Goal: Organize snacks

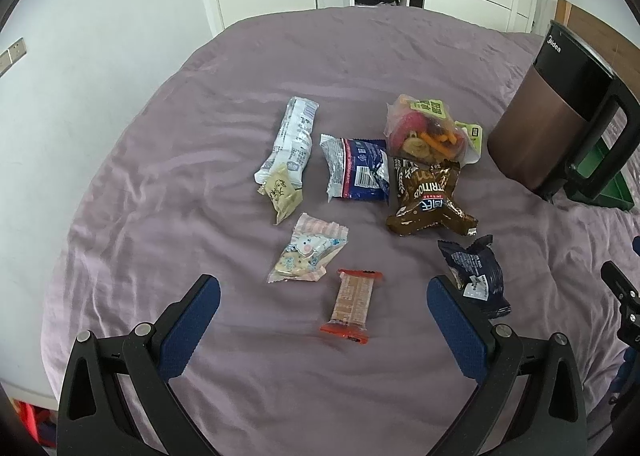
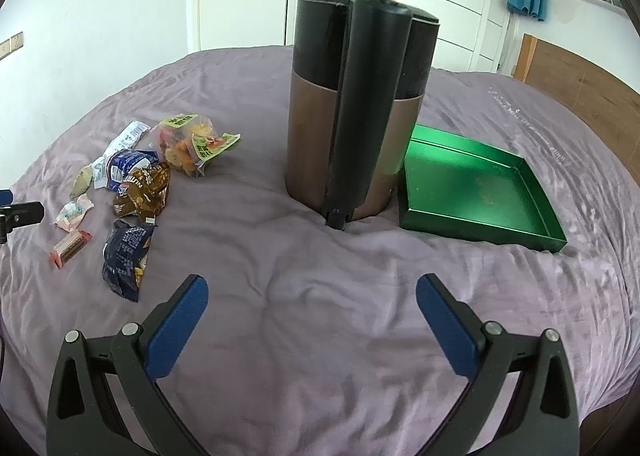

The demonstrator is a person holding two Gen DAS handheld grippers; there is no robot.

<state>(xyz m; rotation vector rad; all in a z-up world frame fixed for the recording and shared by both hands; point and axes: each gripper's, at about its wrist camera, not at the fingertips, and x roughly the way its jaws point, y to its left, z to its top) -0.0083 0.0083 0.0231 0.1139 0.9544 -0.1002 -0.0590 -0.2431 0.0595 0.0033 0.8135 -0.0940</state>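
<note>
Left gripper [image 1: 324,296] is wide open and holds nothing; I see the orange bar [image 1: 352,306] lying on the purple sheet [image 1: 160,196] between its fingers, not touched. Other snacks are spread beyond it, the dark blue pack [image 1: 474,276] just beside the right finger.

Right gripper [image 2: 312,294] is also wide open and empty, above bare sheet. Ahead stands the kettle [image 2: 356,112], touching the green tray [image 2: 480,192]. Snacks lie far left.

The wrinkled mauve cloth bedsheet [image 2: 280,296] looks matt; the shallow green metal tray [image 2: 476,192] gleams; the crinkled brown foil snack packet [image 1: 428,196] shines glossy.
</note>
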